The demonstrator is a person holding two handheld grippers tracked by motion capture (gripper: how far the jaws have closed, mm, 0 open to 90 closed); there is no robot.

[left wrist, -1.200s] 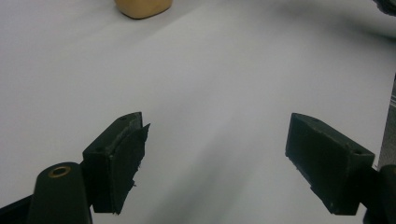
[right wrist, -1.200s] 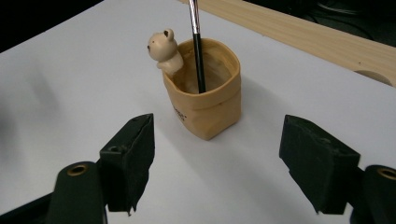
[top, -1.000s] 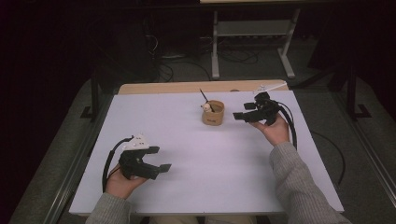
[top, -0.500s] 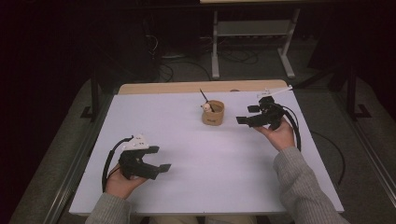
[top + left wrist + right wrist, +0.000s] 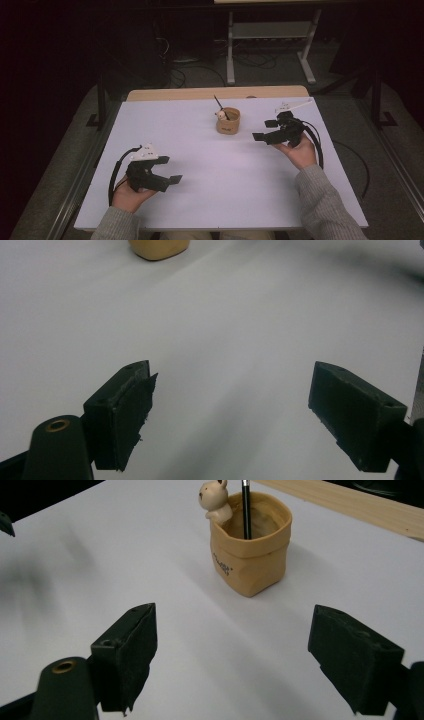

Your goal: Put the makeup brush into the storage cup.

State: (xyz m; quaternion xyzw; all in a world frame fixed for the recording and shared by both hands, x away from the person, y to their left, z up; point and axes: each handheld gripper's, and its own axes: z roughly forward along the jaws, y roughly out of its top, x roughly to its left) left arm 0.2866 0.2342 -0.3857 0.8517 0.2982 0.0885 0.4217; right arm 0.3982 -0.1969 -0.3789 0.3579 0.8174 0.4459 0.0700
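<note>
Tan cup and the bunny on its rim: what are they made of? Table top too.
Tan bag-shaped cup: looks like soft matte silicone or rubber, with a rolled rim and slumped, creased walls; glazed ceramic is unlikely. Small cream bunny figure: smooth, matte, probably moulded plastic or resin. White table top: flat matte sheet over a pale wooden board, grain visible.

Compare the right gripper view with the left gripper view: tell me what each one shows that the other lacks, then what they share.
Right gripper view alone: the small animal figure on the holder's rim, the black pen standing inside, and the wooden edge beyond. Left gripper view alone: just the bottom of the tan holder, cut off by the top edge. Both: the white table and two black jaws spread wide, holding nothing.
</note>
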